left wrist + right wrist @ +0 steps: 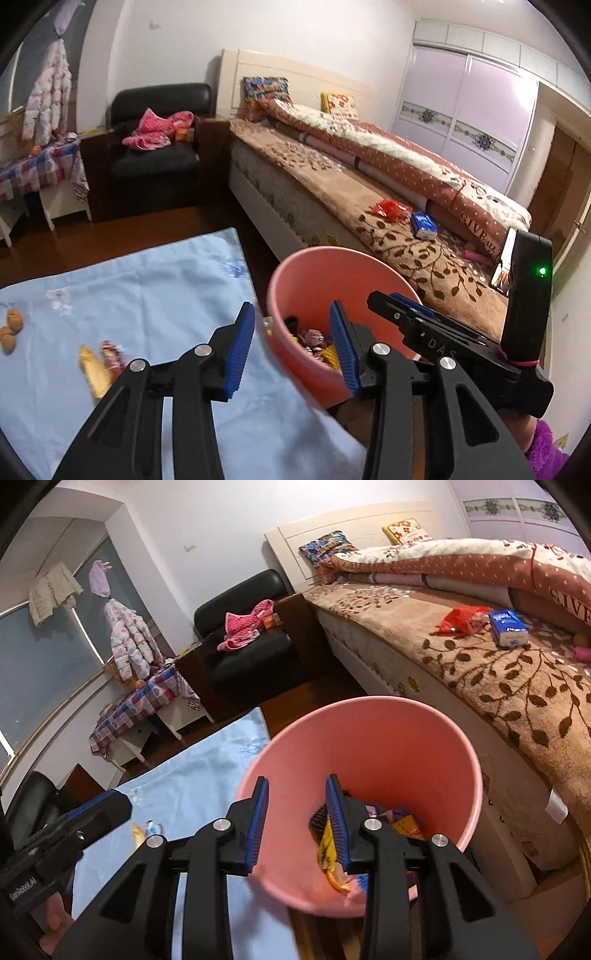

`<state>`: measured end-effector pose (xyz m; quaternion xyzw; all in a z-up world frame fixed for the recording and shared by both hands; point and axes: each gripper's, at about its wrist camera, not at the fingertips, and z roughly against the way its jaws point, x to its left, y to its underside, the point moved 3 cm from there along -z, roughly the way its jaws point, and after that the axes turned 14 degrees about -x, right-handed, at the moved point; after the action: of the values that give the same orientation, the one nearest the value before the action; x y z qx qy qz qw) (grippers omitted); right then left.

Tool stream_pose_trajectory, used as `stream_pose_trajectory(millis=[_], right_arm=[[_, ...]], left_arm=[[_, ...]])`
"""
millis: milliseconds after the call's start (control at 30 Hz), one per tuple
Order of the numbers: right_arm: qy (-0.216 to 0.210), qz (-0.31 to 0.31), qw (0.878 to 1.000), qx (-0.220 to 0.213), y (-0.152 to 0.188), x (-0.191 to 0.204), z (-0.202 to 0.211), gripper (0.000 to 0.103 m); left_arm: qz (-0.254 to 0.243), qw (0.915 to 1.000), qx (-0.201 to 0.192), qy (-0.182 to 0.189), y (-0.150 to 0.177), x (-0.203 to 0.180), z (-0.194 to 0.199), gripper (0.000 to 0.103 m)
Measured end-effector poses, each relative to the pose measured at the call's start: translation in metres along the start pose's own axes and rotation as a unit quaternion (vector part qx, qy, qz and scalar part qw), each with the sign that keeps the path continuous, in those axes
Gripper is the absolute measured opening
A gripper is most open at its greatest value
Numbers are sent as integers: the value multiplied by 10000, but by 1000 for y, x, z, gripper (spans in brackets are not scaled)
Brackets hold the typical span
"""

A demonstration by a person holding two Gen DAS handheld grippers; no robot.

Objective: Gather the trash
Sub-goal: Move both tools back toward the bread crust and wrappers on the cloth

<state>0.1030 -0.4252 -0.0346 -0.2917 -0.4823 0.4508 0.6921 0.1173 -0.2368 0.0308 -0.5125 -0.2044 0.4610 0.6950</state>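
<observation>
Left tool (291,347): nearest the lens, jaws spread, nothing between them, over the edge of the blue cloth (147,288) beside the bin. On the cloth, from the left: walnuts (10,326), a yellow peel-like scrap (94,371), a red wrapper (112,354).

Pink bin (369,746): upright on the floor beside the bed (498,679); holds mixed wrappers (400,821) at the bottom.

Right tool (295,823): jaws spread, empty, above the bin mouth; a yellow wrapper (327,853) lies just beside its right finger.

Bed: red packet (461,618), blue tissue pack (508,627).
</observation>
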Motion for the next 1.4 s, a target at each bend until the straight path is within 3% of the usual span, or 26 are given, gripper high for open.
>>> stream_pose_trajectory(millis=[467,700,1000,1400], right_arm=[[-763,316,9966,11,21,86,17,33],[-947,517,9939,245,33,106,23,33],[-1283,697,9868,705,57,136,-10,33],[-1501,935,9718,1563,106,176,-73,33]], left_arm=[[366,9947,-699,-654,-16,92,90,41],[762,9883,-718,-1108,2,149,111,41],[1175,9799,-336,-1575,34,213,106,41],[1479,9771,647,-1388,80,227,32,39]])
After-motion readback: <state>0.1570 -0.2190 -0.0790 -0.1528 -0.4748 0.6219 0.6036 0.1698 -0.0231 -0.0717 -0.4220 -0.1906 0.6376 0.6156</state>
